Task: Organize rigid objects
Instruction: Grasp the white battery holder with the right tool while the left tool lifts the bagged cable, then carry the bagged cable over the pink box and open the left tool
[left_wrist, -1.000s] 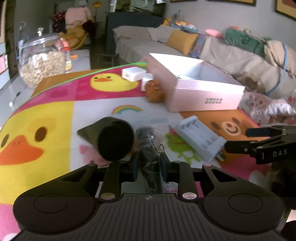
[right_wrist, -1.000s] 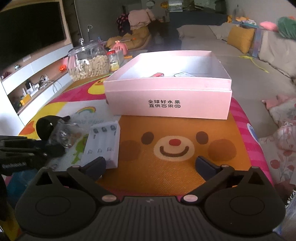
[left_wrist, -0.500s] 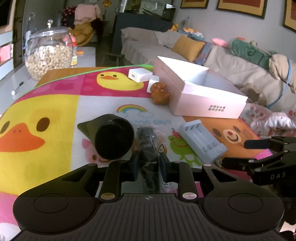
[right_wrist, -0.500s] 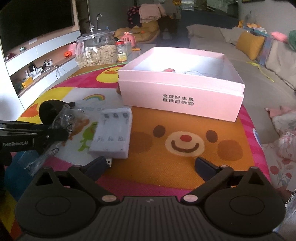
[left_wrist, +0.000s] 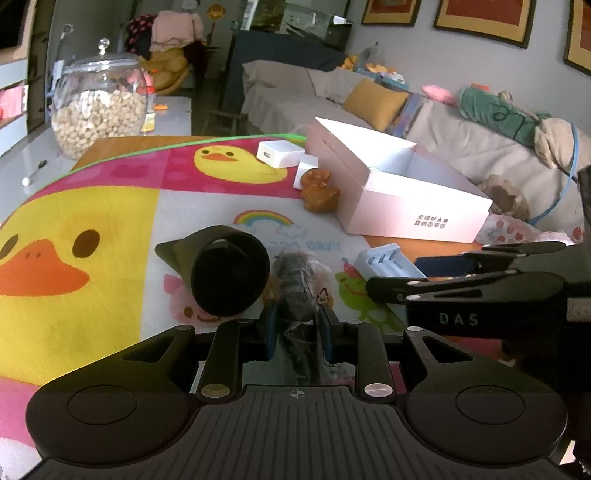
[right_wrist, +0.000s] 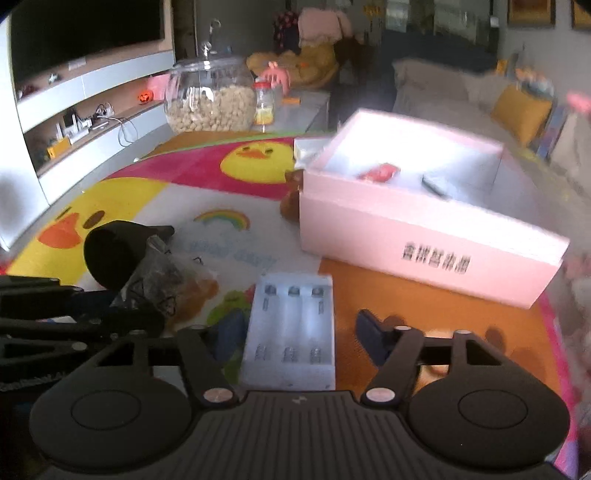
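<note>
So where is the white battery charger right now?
In the right wrist view the white battery charger lies flat on the mat between the open right gripper fingers, in front of the pink box.

The play mat (left_wrist: 110, 206) looks soft and matt. The pink box (right_wrist: 424, 236) seems smooth card, the jar (left_wrist: 98, 107) clear glossy glass, the battery case (right_wrist: 291, 332) translucent plastic.

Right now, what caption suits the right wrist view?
Open right tongs straddling a white plastic battery holder before a pink cardboard box.
</note>
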